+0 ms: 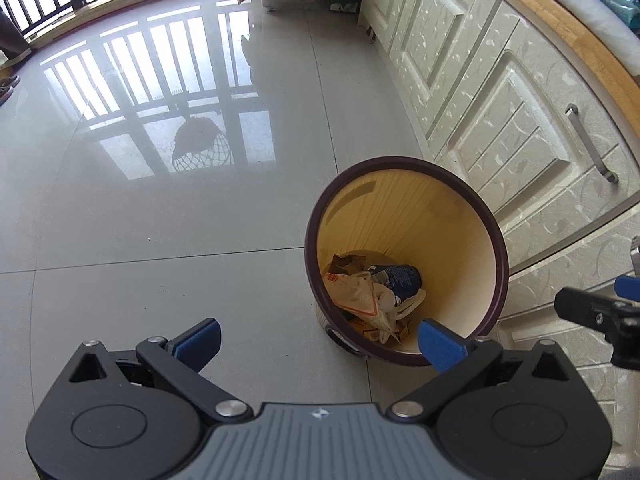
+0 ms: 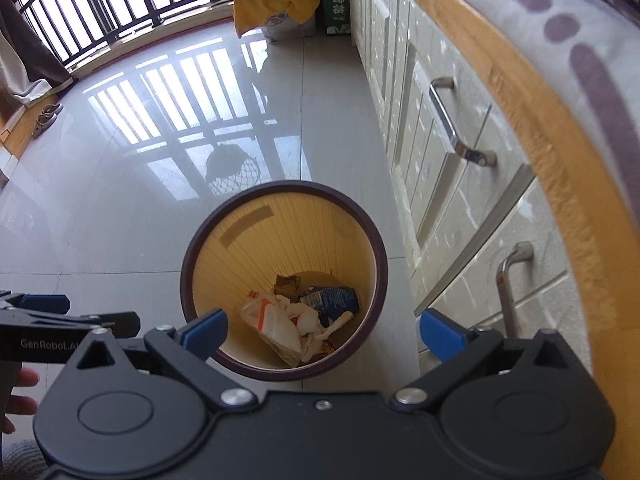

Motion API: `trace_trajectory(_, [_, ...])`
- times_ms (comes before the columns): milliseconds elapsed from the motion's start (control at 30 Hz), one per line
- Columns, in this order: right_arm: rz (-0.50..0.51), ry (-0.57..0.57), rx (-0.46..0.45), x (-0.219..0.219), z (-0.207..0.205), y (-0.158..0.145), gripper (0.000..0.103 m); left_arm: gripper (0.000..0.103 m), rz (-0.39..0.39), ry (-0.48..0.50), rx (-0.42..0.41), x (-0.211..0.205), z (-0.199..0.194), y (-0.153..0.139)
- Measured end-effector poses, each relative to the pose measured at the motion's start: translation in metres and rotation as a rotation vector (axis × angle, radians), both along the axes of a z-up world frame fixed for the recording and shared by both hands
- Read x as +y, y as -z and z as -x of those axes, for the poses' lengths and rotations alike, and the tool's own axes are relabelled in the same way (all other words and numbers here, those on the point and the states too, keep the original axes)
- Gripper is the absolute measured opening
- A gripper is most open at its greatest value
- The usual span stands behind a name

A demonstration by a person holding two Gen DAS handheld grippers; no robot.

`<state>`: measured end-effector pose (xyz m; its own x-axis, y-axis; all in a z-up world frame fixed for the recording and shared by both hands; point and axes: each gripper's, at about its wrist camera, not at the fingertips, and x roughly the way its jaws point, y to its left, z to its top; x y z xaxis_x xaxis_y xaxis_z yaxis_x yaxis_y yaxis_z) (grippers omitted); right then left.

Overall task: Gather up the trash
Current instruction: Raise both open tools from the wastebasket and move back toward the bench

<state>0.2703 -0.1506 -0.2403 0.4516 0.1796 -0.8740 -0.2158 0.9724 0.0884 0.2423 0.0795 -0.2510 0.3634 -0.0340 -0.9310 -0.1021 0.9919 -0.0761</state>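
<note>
Left claw (image 1: 320, 338) wide open, empty. Right claw (image 2: 322, 334) wide open, empty. Both above bin (image 2: 378, 264) on floor (image 1: 160, 240); crumpled trash (image 2: 296, 320) inside, cabinet (image 2: 448, 200) beside.

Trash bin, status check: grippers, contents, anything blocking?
Left gripper open, empty. Right gripper open, empty. Trash bin upright by the cabinets, wrappers at bottom. Nothing over the opening.

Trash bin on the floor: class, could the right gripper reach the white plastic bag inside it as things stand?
Probably yes. The right gripper is open and empty above the bin, whose mouth is uncovered, and the white plastic bag lies on top of the other trash.
</note>
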Motion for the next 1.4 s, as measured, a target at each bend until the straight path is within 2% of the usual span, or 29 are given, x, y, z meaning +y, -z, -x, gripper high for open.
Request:
trace_trajectory(533, [0.003, -0.005, -0.108, -0.006, 0.057, -0.054, 0.103, 0.103, -0.001, -0.020, -0.160, 0.009, 0.055, -0.077])
trace_trajectory(833, [0.001, -0.001, -0.197, -0.009, 0.091, -0.090, 0.103, 0.103, 0.018, -0.006, -0.246, 0.003, 0.086, -0.109])
trace_trajectory(1100, [-0.008, 0.071, -0.314, -0.032, 0.113, -0.120, 0.103, 0.103, 0.028, 0.022, -0.327, -0.006, 0.097, -0.135])
trace_trajectory(1233, [-0.014, 0.111, -0.376, -0.049, 0.124, -0.135, 0.103, 0.103, 0.029, 0.044, -0.392, -0.021, 0.101, -0.147])
trace_trajectory(1400, [-0.018, 0.180, -0.456, -0.079, 0.133, -0.148, 0.103, 0.103, 0.081, 0.068, -0.473, -0.040, 0.100, -0.155])
